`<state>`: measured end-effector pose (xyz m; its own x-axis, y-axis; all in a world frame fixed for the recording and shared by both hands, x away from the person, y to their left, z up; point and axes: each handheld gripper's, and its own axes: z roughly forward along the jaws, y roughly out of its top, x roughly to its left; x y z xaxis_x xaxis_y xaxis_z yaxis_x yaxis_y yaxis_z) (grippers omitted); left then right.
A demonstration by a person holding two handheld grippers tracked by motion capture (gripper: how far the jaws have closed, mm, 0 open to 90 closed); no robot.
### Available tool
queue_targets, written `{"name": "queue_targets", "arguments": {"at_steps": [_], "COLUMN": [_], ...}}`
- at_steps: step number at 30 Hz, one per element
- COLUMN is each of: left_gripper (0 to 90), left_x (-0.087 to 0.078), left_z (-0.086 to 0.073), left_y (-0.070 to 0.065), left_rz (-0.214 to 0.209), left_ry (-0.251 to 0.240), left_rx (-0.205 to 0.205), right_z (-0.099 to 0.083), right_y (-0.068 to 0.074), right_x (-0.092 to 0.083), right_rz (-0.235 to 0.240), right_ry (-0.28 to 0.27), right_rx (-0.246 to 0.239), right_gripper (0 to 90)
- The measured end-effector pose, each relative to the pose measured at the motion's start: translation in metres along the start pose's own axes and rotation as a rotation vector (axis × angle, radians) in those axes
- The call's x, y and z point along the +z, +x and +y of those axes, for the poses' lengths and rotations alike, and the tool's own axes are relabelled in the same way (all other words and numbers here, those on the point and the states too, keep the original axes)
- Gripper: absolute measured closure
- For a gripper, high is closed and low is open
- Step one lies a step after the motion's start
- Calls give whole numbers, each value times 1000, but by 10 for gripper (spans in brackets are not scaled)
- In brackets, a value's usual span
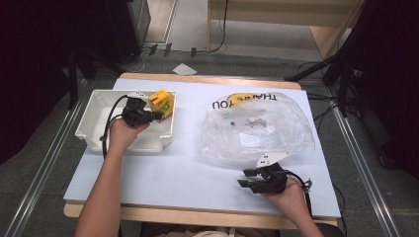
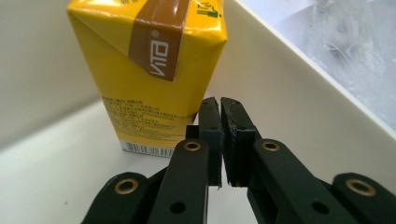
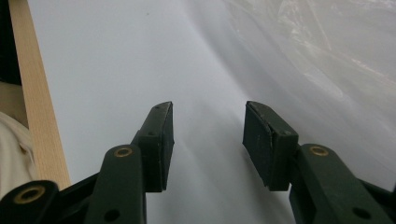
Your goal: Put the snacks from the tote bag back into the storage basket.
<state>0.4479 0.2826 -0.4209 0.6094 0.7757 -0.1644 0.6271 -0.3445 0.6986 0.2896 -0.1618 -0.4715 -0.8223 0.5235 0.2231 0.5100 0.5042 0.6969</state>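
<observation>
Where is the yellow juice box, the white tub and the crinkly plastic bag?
Yellow juice box (image 2: pixel 140 84), left gripper view, on its front face.
White tub (image 1: pixel 94 126), high view, on its left wall.
Plastic bag (image 1: pixel 257 131), high view, on its crinkled middle.

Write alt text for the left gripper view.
A yellow drink carton stands upright inside a white bin. The left gripper has its black fingers shut with nothing between them, beside the carton's lower right edge.

Wooden table (image 1: pixel 207 79) with pale blue sheet (image 1: pixel 173 173) carries 1 white bin (image 1: pixel 94 111) left, 1 clear plastic bag (image 1: pixel 257 131) right.
</observation>
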Motion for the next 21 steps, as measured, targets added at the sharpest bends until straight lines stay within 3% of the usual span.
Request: {"name": "queue_targets", "arguments": {"at_steps": [21], "left_gripper": [881], "left_x": [-5], "left_z": [-4], "left_y": [13], "left_rz": [35], "left_ry": [-24], "left_rx": [-34], "right_z": [0], "right_y": [1], "right_x": [2], "right_rz": [3], "right_ry": [7], "right_rx": [5], "right_gripper": [542]}}
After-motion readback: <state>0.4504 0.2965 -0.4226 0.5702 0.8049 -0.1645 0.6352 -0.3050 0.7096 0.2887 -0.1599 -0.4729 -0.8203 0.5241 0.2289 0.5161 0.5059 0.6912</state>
